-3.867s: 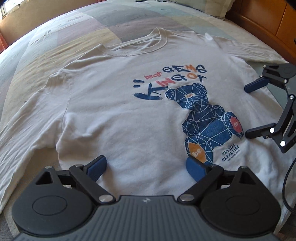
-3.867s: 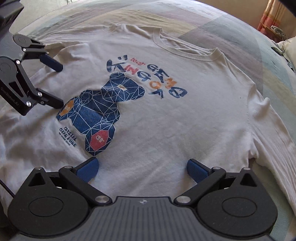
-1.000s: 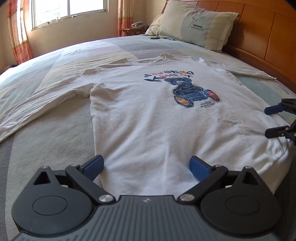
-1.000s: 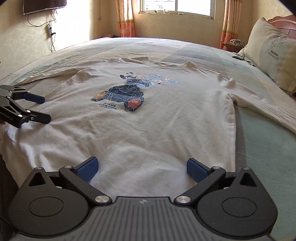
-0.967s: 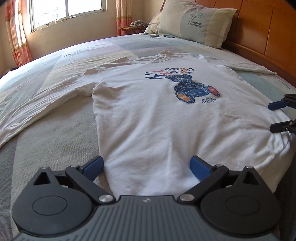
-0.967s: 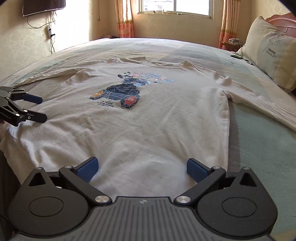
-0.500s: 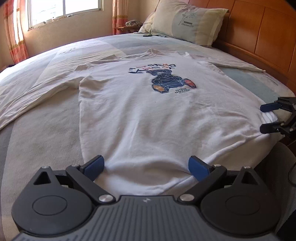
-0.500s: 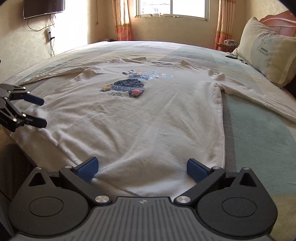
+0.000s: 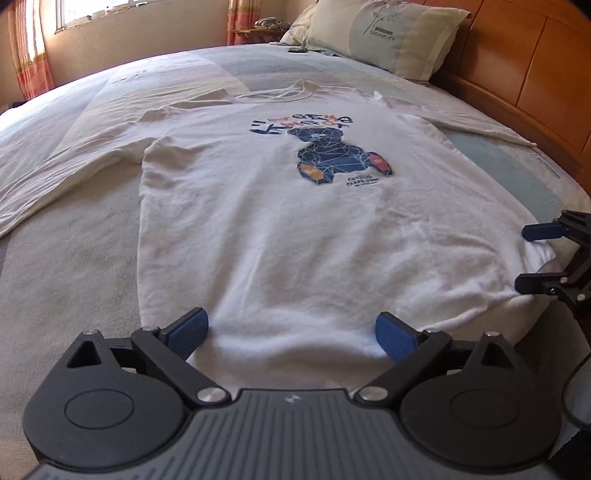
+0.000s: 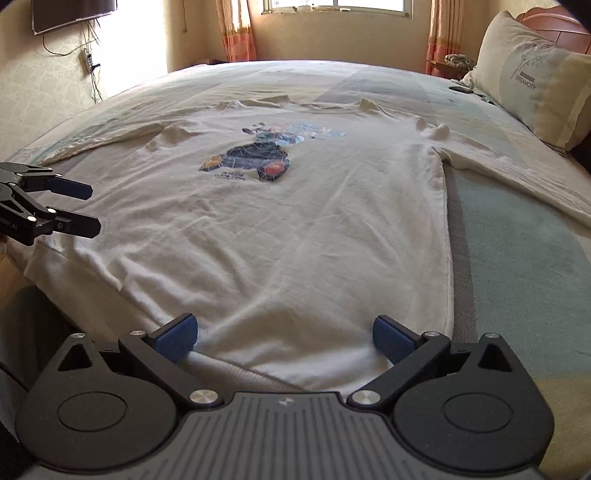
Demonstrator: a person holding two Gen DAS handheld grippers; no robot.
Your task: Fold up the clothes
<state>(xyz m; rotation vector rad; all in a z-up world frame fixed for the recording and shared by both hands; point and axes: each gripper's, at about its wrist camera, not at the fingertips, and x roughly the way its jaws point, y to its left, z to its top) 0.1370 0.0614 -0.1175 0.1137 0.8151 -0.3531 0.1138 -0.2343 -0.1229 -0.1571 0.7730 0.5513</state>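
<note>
While the white shirt (image 9: 280, 229) lies flat and face up on the bed (image 9: 62, 280), collar toward the pillow (image 9: 384, 35), both tongs sit at its hem. The left tongs (image 9: 291, 330) gape wide over the hem, gripping nothing. The right tongs (image 10: 284, 332) are likewise spread wide, empty, at the hem's other corner, farther from the pillow's side.

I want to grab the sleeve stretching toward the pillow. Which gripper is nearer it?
Right. The right gripper sits at the hem corner on that sleeve's side; the left gripper is at the opposite corner.
</note>
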